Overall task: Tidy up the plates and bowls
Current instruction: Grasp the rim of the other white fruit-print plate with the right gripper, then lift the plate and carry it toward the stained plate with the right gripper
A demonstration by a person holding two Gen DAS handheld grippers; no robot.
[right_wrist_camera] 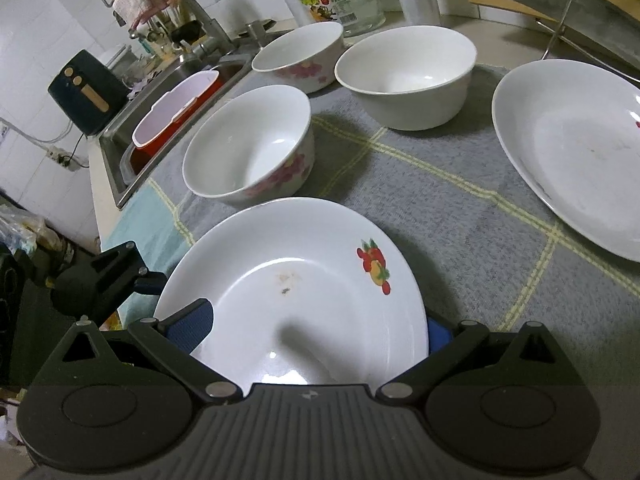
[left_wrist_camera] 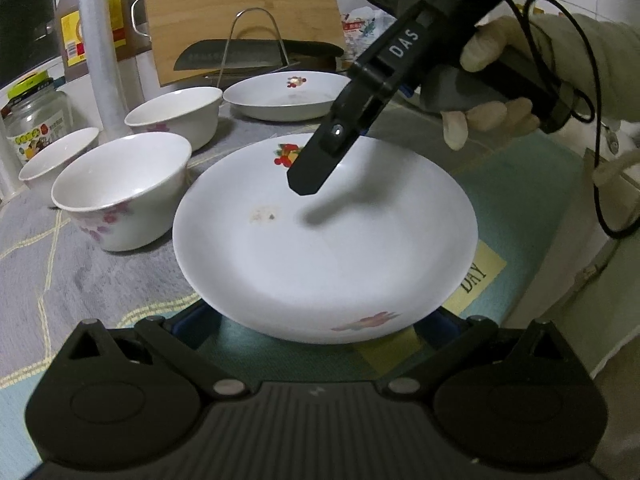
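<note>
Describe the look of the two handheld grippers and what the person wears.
Both are matte black plastic with ribbed bodies, round side housings and blue-padded fingers. The right gripper bears white "DAS" lettering and trails a black cable. The hand on it wears a pale glove and light sleeve.

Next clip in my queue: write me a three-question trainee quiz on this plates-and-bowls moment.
1. True or false: the near plate is spotless inside.
2. How many bowls stand on the grey mat? A) two B) three C) four
3. Fill in: the second plate lies in front of a leaning wooden ____.

Key
1. False: a small brownish smear marks its middle.
2. B: the nearest bowl, a plain one and one beside the sink.
3. Cutting board, with a knife on a wire rack before it.

The right gripper hovers over the near plate.
</note>
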